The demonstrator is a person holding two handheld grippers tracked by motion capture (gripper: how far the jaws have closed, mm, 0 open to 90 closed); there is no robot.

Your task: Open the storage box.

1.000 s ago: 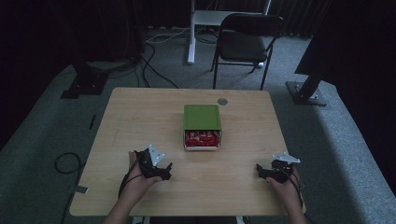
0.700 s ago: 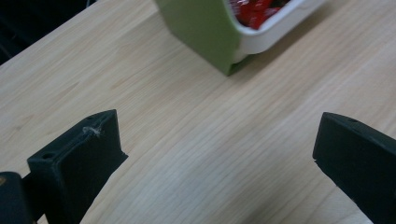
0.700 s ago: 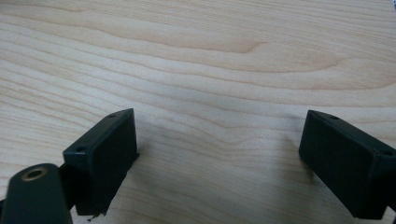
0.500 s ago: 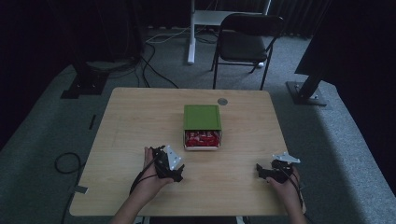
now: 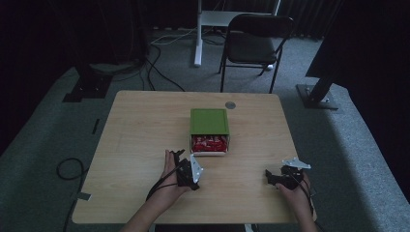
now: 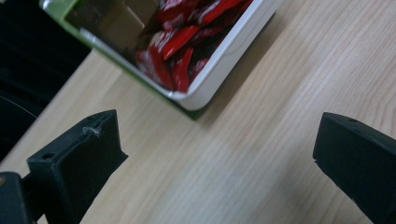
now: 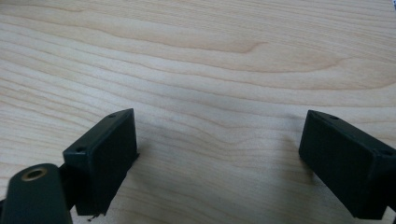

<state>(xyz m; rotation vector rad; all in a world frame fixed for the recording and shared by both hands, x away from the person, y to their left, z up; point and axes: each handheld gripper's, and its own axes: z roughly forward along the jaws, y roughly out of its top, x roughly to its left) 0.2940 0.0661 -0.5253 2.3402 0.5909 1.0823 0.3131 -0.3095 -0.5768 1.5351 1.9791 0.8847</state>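
A green box (image 5: pixel 209 121) stands mid-table with a white drawer (image 5: pixel 209 152) pulled out toward me, full of red packets (image 5: pixel 209 143). My left gripper (image 5: pixel 180 156) is held just left of the drawer's front, open and empty. In the left gripper view the drawer's white rim (image 6: pixel 223 55) and the red packets (image 6: pixel 180 50) lie just beyond the wide-apart jaws, over bare wood. My right gripper (image 5: pixel 270 177) rests near the table's front right, open, and its jaws in the right gripper view frame nothing but wood grain.
The wooden table (image 5: pixel 135 130) has a small grey disc (image 5: pixel 230 105) near its far edge. Behind it stand a dark chair (image 5: pixel 256 43) and a white post (image 5: pixel 197 34). Cables (image 5: pixel 150 67) run over the grey carpet at left.
My left gripper has moved right and forward across the table toward the drawer's front. The right gripper has stayed where it was.
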